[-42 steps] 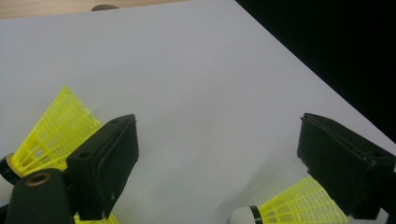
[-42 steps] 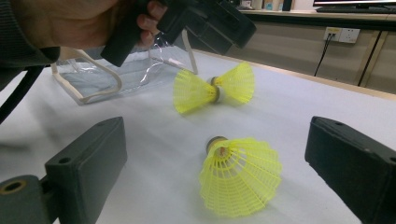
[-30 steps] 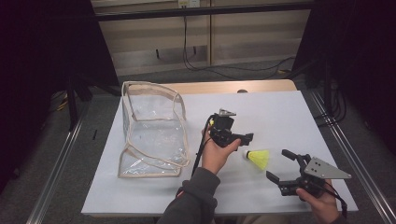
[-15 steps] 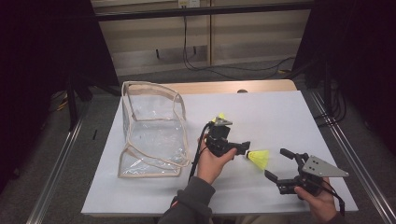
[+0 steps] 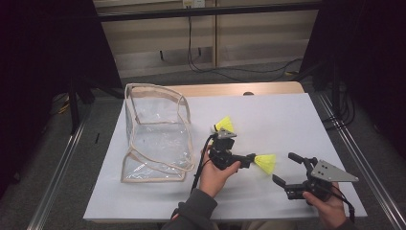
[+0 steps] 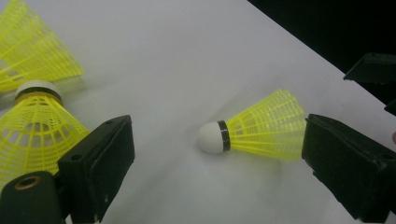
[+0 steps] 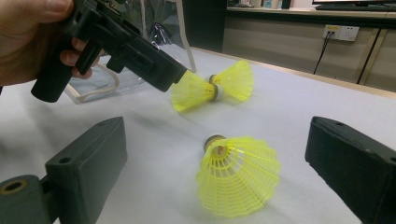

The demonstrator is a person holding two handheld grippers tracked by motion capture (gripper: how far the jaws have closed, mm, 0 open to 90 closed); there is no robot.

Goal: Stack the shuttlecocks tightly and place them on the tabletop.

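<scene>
We see a rectangular table covered with a white sheet (image 5: 287, 115), its pale wooden edge (image 5: 268, 88) showing along the far side. Grey carpeted floor (image 5: 57, 191) surrounds it, with silver metal rails (image 5: 57, 184) running along both sides. Behind stands a beige panelled wall (image 5: 249, 38), crossed by a black horizontal bar (image 5: 158, 13) (black cables (image 5: 201, 62) hang down it to the floor). A white wall socket (image 7: 342, 32) sits on the panelling. Dark black curtains (image 5: 43, 48) close both sides.

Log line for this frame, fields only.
left gripper: open, lowered around lone shuttlecock lying on its side | right gripper: open, empty | two shuttlecocks beside clear bag | surface: white table
</scene>
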